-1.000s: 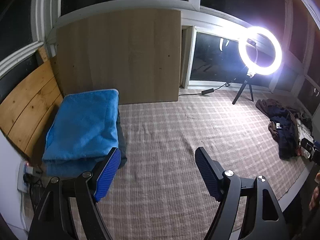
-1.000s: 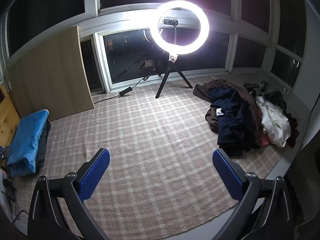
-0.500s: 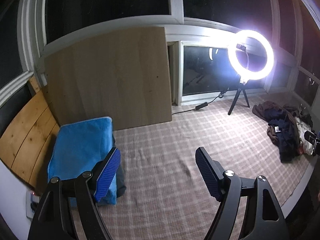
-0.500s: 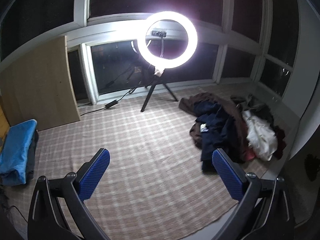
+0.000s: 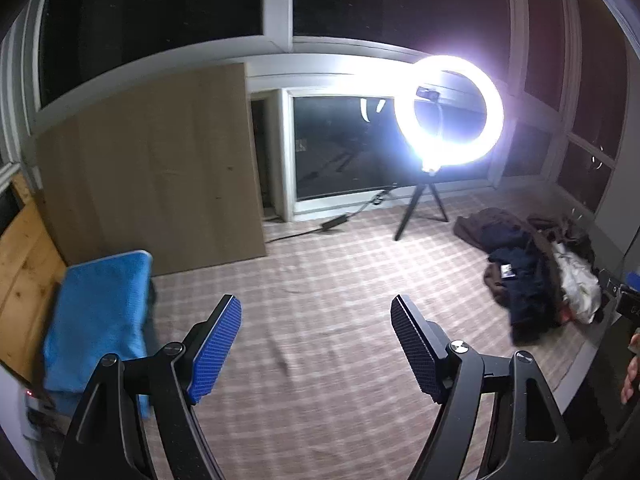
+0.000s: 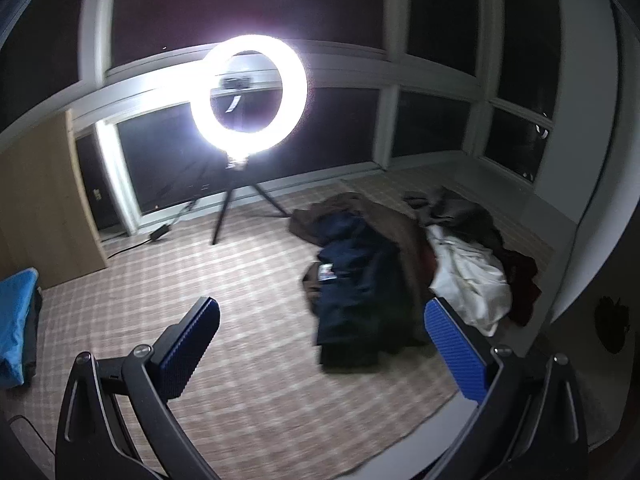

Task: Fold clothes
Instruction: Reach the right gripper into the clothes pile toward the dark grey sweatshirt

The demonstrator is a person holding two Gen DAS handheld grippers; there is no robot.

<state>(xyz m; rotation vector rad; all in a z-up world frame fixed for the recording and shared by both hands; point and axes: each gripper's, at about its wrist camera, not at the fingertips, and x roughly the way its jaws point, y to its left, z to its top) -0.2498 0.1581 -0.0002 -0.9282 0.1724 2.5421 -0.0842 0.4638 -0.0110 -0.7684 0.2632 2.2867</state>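
On the checked rug (image 6: 256, 304), far right, lies the pile of clothes (image 6: 404, 268): a navy garment (image 6: 356, 280) on the near-left side, brown cloth (image 6: 384, 220) behind it, a white piece (image 6: 468, 276) to its right. Pile is unfolded, heaped against the right-hand wall. Same pile shows at the right edge of the left wrist view (image 5: 536, 280), well apart from both grippers.

Right gripper (image 6: 322, 344): jaws wide apart, nothing between them; blue pads (image 6: 456, 348) empty. The navy garment sits beyond the gap, not touched.

Left gripper (image 5: 316, 344): jaws likewise spread, empty, over bare rug (image 5: 320, 280).

Folded blue towel (image 5: 100, 312) at far left, stacked on darker cloth, beside a wood panel (image 5: 152, 168) leaning on the window wall. Pine boards (image 5: 24, 272) stand left of the towel.

Ring light (image 6: 248, 94) on a tripod (image 6: 236, 204) at the far side, lit, glare strong; a cable (image 5: 320, 226) runs left from it along the floor. Windows (image 6: 436, 128) dark. Both views slightly motion-blurred.
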